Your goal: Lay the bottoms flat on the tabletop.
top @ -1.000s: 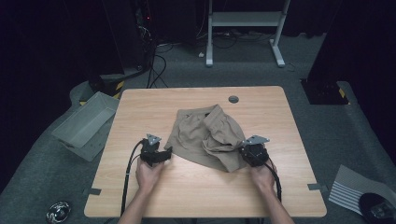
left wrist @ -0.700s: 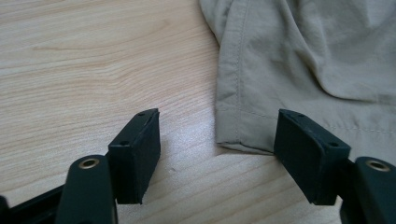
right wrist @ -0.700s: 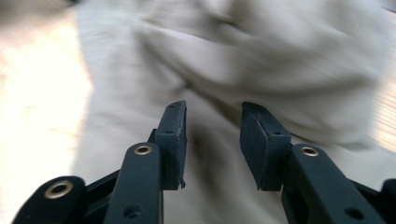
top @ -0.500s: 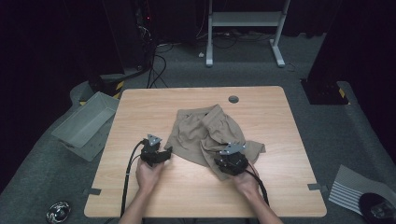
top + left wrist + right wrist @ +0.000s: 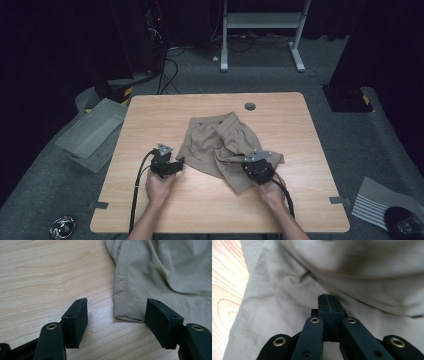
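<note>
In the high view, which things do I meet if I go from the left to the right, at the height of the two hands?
Grey bin on the floor → left hand-held gripper → khaki shorts → right hand-held gripper → striped sheet on the floor.

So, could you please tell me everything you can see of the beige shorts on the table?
The beige shorts are thin woven cloth with stitched hems, lying crumpled and partly folded over on the wooden table, near its middle. The left tool stands open around one hemmed corner without pressing it. The right tool is shut, resting on the fabric; whether it pinches any cloth is unclear.
</note>
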Action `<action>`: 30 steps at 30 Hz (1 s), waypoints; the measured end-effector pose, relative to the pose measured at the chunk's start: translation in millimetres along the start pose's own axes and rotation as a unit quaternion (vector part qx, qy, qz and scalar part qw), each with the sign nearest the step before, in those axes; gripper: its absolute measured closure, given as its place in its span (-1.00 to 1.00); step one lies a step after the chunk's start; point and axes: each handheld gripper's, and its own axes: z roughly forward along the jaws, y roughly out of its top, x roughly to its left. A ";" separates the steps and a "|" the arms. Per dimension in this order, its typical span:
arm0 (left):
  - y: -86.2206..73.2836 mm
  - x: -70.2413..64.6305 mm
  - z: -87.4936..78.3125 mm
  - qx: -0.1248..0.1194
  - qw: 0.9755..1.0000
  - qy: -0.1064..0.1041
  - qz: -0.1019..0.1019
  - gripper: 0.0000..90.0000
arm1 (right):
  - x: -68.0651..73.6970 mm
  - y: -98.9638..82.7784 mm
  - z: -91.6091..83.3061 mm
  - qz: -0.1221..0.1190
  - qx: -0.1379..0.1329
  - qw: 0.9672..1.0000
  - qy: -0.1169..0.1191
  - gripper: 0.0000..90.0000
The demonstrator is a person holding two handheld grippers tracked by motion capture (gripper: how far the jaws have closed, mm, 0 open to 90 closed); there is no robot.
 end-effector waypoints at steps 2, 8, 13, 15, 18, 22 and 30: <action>0.0 -0.2 0.3 -0.001 1.000 0.001 -0.002 -0.23 | 1.4 0.0 -3.7 0.003 -0.013 1.000 0.011 0.86; 0.0 -0.3 0.2 -0.001 1.000 0.002 -0.001 -0.24 | 29.5 14.0 9.7 -0.024 -0.021 0.998 0.061 0.24; 0.0 -0.1 0.1 0.001 1.000 0.002 0.000 -0.25 | 37.7 26.5 28.8 -0.012 -0.021 0.997 0.079 0.15; 0.0 -0.1 0.1 0.001 1.000 0.002 0.000 -0.25 | 38.6 27.9 34.8 -0.012 -0.010 0.997 0.077 0.38; 0.1 -0.1 0.2 0.000 1.000 0.003 0.000 -0.25 | 38.3 28.5 36.6 -0.032 0.002 0.998 0.060 0.93; 0.1 -0.1 0.1 0.001 1.000 0.002 0.000 -0.25 | 37.0 27.8 34.7 -0.042 0.005 0.997 0.063 1.00; 0.1 0.0 0.2 0.001 1.000 0.002 -0.001 -0.25 | 15.8 19.9 13.7 -0.022 -0.018 0.999 0.034 1.00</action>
